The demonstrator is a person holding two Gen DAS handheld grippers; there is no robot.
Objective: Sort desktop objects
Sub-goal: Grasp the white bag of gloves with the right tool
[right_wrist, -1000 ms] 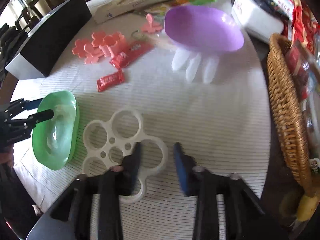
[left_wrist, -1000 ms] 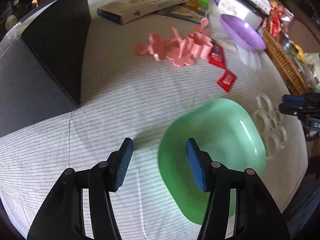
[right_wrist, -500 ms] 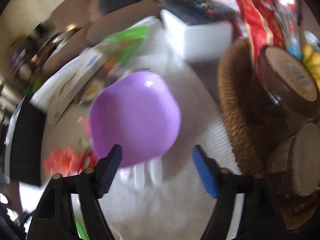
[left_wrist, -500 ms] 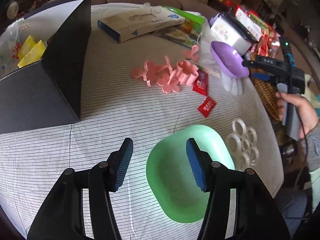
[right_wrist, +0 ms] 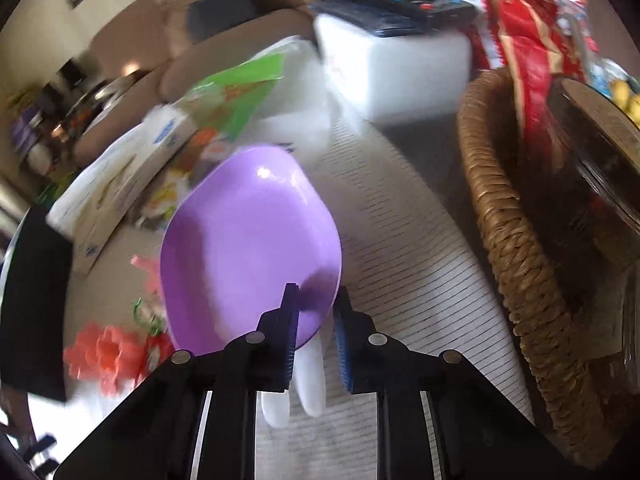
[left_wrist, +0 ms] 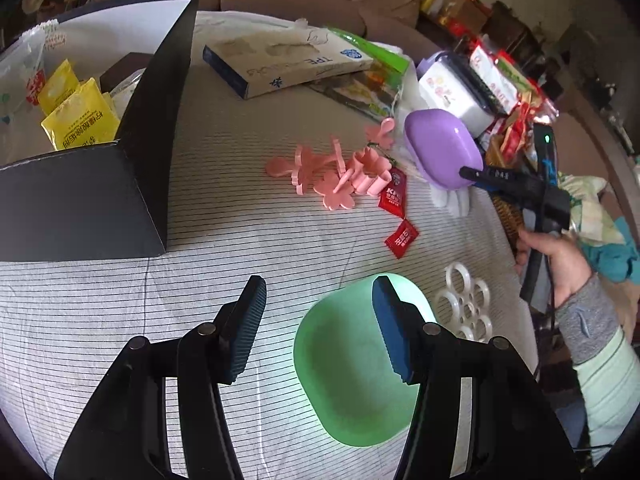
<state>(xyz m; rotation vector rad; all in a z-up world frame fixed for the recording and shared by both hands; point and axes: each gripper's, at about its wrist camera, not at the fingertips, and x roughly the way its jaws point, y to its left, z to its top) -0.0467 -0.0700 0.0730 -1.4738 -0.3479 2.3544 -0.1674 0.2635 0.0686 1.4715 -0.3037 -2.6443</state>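
Note:
A green bowl point(left_wrist: 352, 368) sits on the striped cloth. My left gripper point(left_wrist: 318, 328) hangs open above the bowl's left rim, holding nothing and with its right finger over the bowl. A purple bowl point(right_wrist: 248, 248) stands on white legs point(right_wrist: 312, 376) further back. My right gripper point(right_wrist: 316, 290) has one finger inside the purple bowl and one outside. Its jaws are closing on the near rim. From the left wrist view, the right gripper point(left_wrist: 470, 172) meets the purple bowl point(left_wrist: 440, 148) at its edge, held by a hand point(left_wrist: 556, 252).
A white ring piece point(left_wrist: 466, 308) lies right of the green bowl. Pink flower pieces point(left_wrist: 332, 172) and red sachets point(left_wrist: 402, 238) lie mid-table. A black box point(left_wrist: 92, 184) stands at the left and a wicker basket point(right_wrist: 516, 240) at the right. A flat carton point(left_wrist: 280, 68) lies at the back.
My right gripper left the white ring piece, swung to the purple bowl, opened wide, then narrowed onto its rim. My left gripper rose away from the green bowl, still open.

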